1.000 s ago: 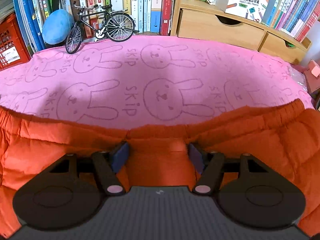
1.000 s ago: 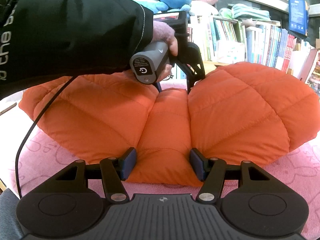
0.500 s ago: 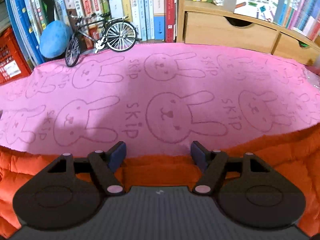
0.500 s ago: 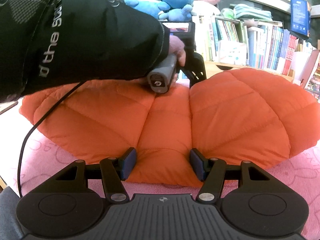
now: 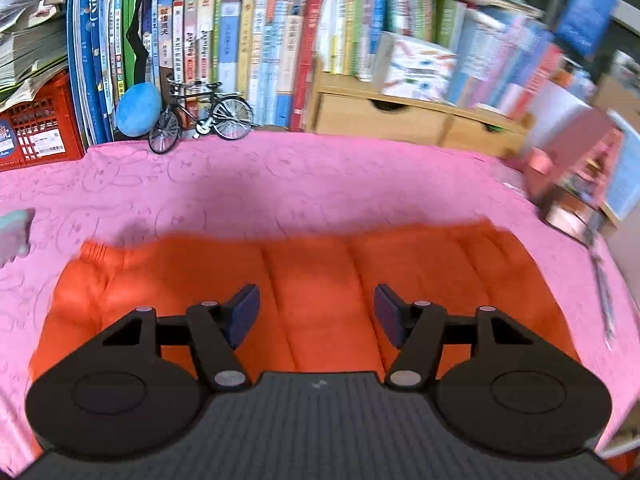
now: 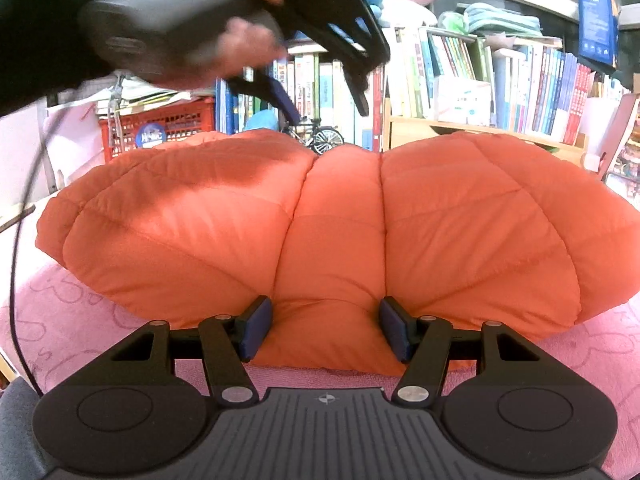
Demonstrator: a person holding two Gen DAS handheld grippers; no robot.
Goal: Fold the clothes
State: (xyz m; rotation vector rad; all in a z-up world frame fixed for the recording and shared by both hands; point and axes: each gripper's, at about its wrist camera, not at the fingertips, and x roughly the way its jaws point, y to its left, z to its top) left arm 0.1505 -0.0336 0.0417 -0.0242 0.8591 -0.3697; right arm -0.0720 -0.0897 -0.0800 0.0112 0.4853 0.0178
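An orange quilted puffer garment [image 6: 332, 216] lies in a puffy folded heap on the pink rabbit-print cloth [image 5: 320, 184]. It also shows in the left wrist view [image 5: 312, 280]. My left gripper [image 5: 316, 312] is open and empty, raised above the garment; it also shows in the right wrist view [image 6: 324, 96], held in a hand up high. My right gripper [image 6: 324, 328] is open at the garment's near edge, jaws either side of its middle panel, not closed on it.
A model bicycle [image 5: 200, 120] and a blue ball [image 5: 138, 108] stand at the cloth's far edge before a wall of books. A red crate [image 5: 36, 132] is at far left, wooden drawers [image 5: 400, 120] at far right. A cable [image 6: 16, 280] hangs at left.
My left gripper has lifted up and away from the garment's far edge, open. The garment lies where it was. My right gripper has not moved.
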